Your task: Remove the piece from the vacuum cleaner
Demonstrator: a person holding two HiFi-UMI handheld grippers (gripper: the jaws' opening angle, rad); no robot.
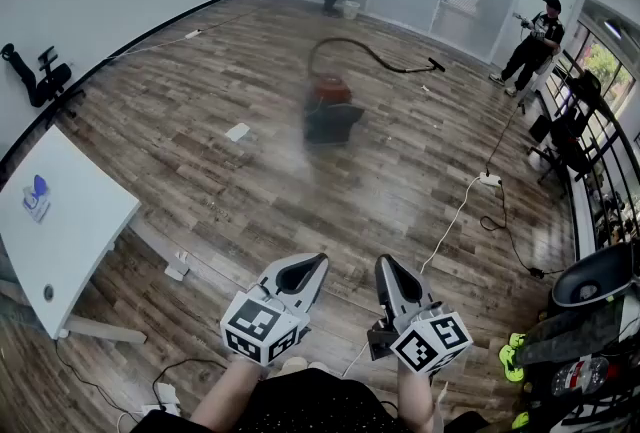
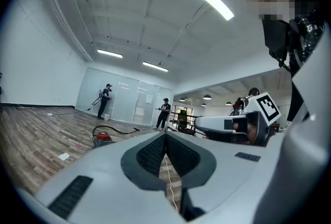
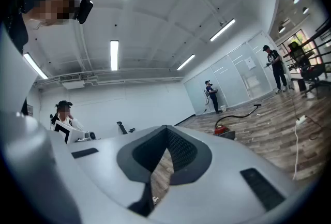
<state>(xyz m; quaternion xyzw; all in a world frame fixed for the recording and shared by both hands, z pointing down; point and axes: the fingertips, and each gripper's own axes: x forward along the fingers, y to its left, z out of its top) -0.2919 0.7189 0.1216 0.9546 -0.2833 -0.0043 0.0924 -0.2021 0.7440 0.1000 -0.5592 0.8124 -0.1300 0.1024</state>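
A red vacuum cleaner point(image 1: 330, 106) with a dark base stands on the wooden floor in the middle of the room, far ahead of me. Its black hose point(image 1: 372, 54) arcs up and to the right, ending in a nozzle on the floor. My left gripper point(image 1: 318, 264) and right gripper point(image 1: 384, 266) are held side by side low in the head view, level, both shut with nothing between their jaws. The vacuum cleaner point(image 2: 102, 137) shows small at the left of the left gripper view, and the vacuum cleaner point(image 3: 223, 129) at the right of the right gripper view.
A white table point(image 1: 60, 221) stands at the left. A white power strip point(image 1: 489, 179) and cables lie on the floor at the right, near chairs and equipment point(image 1: 590, 321). A small white item point(image 1: 238, 131) lies left of the vacuum. Two people stand at the far glass wall.
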